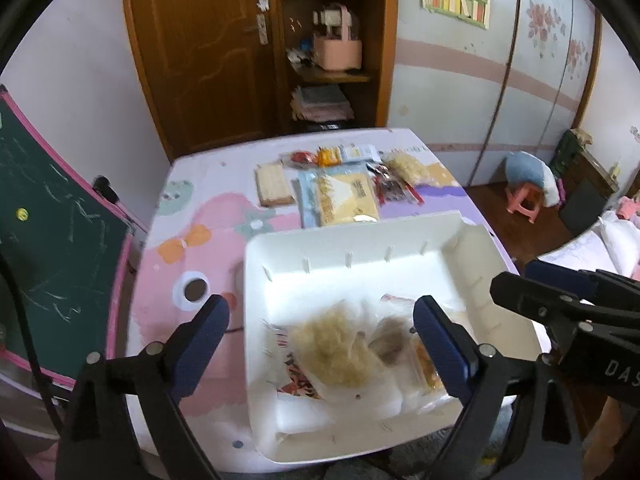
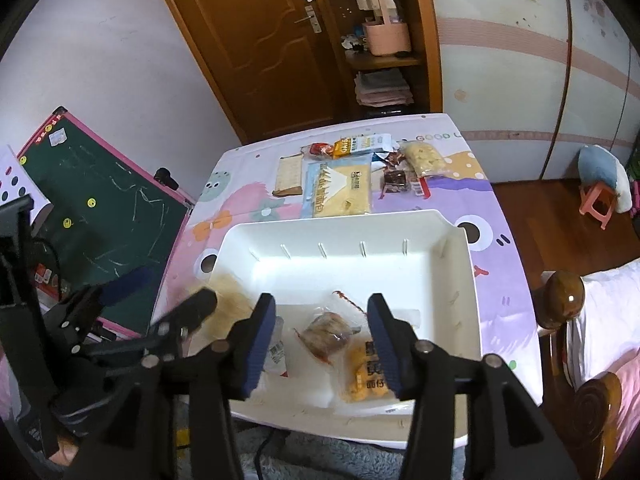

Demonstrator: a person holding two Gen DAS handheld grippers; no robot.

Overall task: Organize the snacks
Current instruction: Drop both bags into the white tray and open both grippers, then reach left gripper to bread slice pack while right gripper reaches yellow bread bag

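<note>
With both the left claw [image 1: 322,328] and right claw [image 2: 322,322] spread wide, empty, above the white bin [image 2: 400,224], the next pick should take the large bread packet [image 2: 340,194] just beyond the bin by one edge.

Both grippers hang side by side: left gripper [image 1: 322,338] spread wide, right gripper [image 2: 322,340] parted, both empty.

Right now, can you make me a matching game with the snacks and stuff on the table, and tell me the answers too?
Things:
1. white bin
2. big yellow bread bag
3. orange snack pack
4. chalkboard

Places:
A. inside the bin, near corner
B. left of the table
C. behind the bin, on the tablecloth
D. middle of the table, holding snacks

Pairs: 1-D, 2-C, 3-A, 4-B
</note>
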